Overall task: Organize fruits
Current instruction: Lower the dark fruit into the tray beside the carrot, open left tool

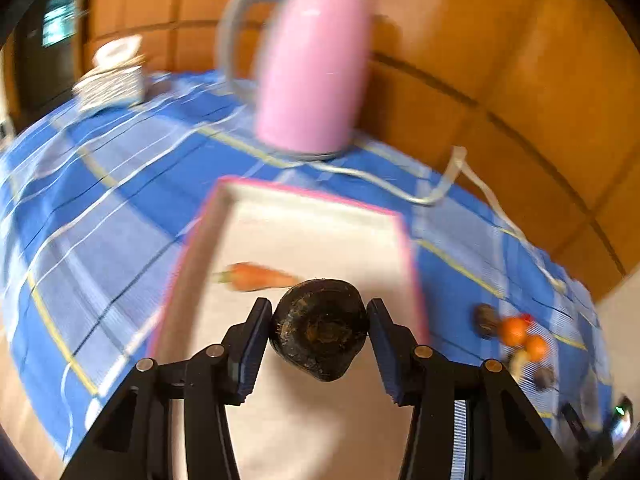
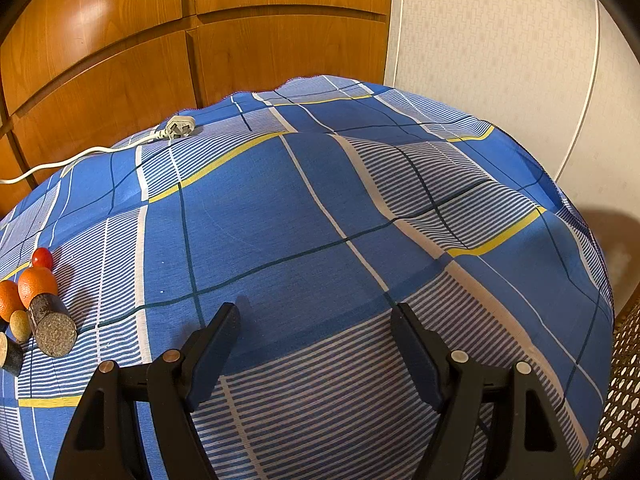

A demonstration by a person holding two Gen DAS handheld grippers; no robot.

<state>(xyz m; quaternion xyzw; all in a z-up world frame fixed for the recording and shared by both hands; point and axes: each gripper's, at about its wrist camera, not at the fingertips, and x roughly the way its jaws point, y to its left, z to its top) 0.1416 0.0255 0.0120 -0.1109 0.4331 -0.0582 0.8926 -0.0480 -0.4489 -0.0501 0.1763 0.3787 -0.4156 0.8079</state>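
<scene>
A dark, roundish fruit point(image 1: 320, 334), rough-skinned and seen end-on, sits clamped between the two pads of the left gripper point(image 1: 320, 338) in the lower middle of the left wrist view. It hangs over the near part of a white tray with a pink rim point(image 1: 412, 264), which fills the centre of that frame. A carrot point(image 1: 256, 277) already lies in the tray, just up and left of the held fruit. The step in hand looks like carrying this piece to the tray for sorting; the blur over the whole view fits a hand in transit.

Beyond the tray, at upper centre, stands a pink kettle point(image 1: 316, 72) with its white cord point(image 1: 400, 192) trailing to the right across the blue checked cloth on the bench point(image 1: 100, 184). At the lower right of that frame a small pile of remaining produce point(image 1: 516, 336) waits: oranges and dark pieces.

The right gripper point(image 2: 316, 344) stands wide with nothing between its jaws, over bare cloth. The same pile shows at the left edge of its view, with oranges point(image 2: 36, 284), a red tomato point(image 2: 42, 258) and a cut dark cylinder point(image 2: 52, 324).

Next, I judge, the left gripper must lower the fruit clear of the carrot and release it.
</scene>
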